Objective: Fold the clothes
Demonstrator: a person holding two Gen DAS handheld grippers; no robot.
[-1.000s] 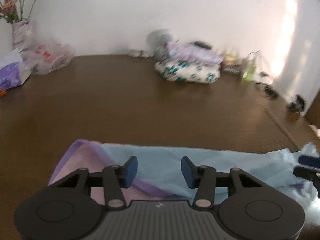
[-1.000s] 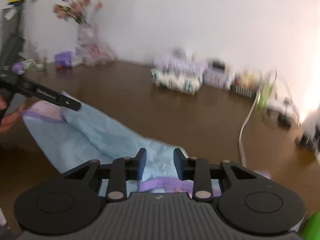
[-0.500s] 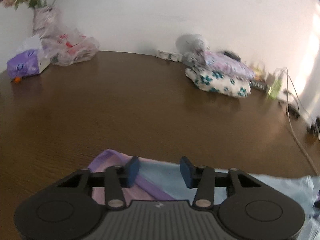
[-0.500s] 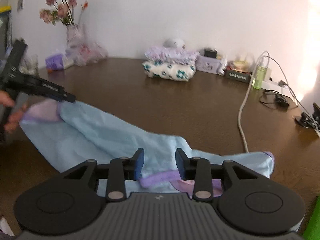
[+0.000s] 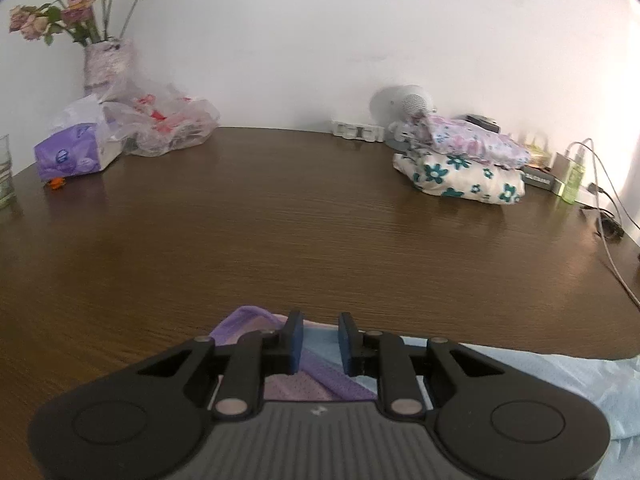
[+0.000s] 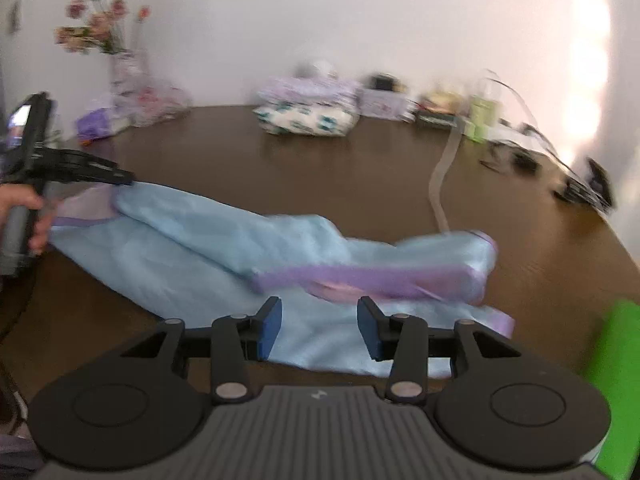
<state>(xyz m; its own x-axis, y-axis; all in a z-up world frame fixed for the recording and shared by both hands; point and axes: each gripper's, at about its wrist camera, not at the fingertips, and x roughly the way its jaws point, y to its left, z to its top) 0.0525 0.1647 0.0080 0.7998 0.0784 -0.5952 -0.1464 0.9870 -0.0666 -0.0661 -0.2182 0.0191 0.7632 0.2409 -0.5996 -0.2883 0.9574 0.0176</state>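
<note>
A light blue garment (image 6: 192, 240) with purple trim lies stretched across the brown table (image 5: 280, 220). My left gripper (image 5: 320, 344) hovers over its purple-trimmed corner (image 5: 320, 372). Its jaws are closing with that hem between them, and a gap still shows between the pads. In the right wrist view the left gripper (image 6: 120, 179), held by a hand (image 6: 24, 208), reaches the garment's far left corner. My right gripper (image 6: 318, 328) stands over the near blue edge with its jaws opening and nothing pressed between them. The folded purple band (image 6: 372, 276) lies just ahead of it.
A stack of folded clothes (image 5: 464, 168) sits at the back right of the table. A vase of flowers (image 5: 106, 64), a plastic bag (image 5: 168, 128) and a tissue pack (image 5: 72, 156) stand at the back left. A cable (image 6: 440, 176) runs along the right side. Something green (image 6: 616, 380) is at the near right.
The left jaws have narrowed over the purple-trimmed corner. The right jaws have widened, and the purple band that lay between them now lies on the table ahead of them.
</note>
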